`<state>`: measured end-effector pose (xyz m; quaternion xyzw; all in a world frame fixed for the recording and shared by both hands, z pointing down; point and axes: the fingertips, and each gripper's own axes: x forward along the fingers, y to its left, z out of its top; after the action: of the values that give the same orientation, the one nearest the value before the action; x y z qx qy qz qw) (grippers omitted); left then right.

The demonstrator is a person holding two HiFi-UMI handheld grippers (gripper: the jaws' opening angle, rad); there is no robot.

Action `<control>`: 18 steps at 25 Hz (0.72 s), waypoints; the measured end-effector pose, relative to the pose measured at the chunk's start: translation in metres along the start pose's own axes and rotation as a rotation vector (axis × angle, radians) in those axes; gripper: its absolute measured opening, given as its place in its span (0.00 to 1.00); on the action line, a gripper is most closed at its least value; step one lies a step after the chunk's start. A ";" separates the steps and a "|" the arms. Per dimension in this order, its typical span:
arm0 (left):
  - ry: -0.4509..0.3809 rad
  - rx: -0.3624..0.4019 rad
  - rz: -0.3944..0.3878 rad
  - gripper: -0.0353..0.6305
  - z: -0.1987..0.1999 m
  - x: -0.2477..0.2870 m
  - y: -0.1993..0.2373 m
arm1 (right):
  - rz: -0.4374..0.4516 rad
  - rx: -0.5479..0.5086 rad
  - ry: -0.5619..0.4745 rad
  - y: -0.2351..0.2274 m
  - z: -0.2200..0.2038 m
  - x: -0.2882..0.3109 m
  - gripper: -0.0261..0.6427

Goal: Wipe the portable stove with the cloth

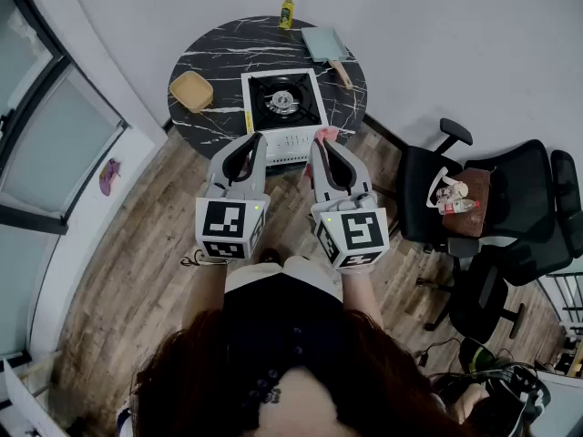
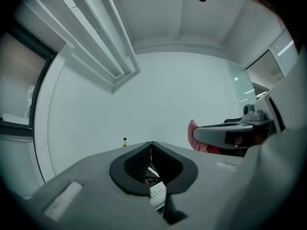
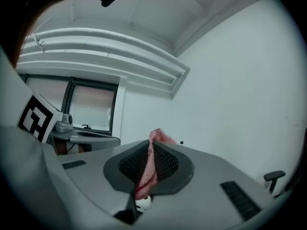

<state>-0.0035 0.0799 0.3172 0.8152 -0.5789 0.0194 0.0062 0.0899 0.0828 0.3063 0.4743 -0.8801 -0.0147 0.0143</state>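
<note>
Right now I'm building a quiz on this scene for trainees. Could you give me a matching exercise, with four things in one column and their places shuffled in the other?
Things:
1. cloth
2. bowl
3. bottle
4. pan

Places:
A. upright at the farthest point of the table
B. left of the stove
C. behind the stove, to its right
D. clamped in the right gripper

Pairs: 1-D, 2-B, 3-A, 4-C.
</note>
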 end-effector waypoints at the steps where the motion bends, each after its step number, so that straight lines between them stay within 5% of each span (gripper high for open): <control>1: 0.002 0.001 0.001 0.07 -0.001 -0.001 0.000 | 0.000 0.001 0.000 0.000 -0.001 0.000 0.07; 18: 0.008 -0.016 -0.032 0.07 -0.006 0.000 0.007 | -0.030 0.007 -0.007 0.006 -0.003 0.007 0.07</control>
<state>-0.0103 0.0777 0.3231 0.8243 -0.5657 0.0180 0.0154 0.0816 0.0803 0.3096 0.4874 -0.8731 -0.0133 0.0093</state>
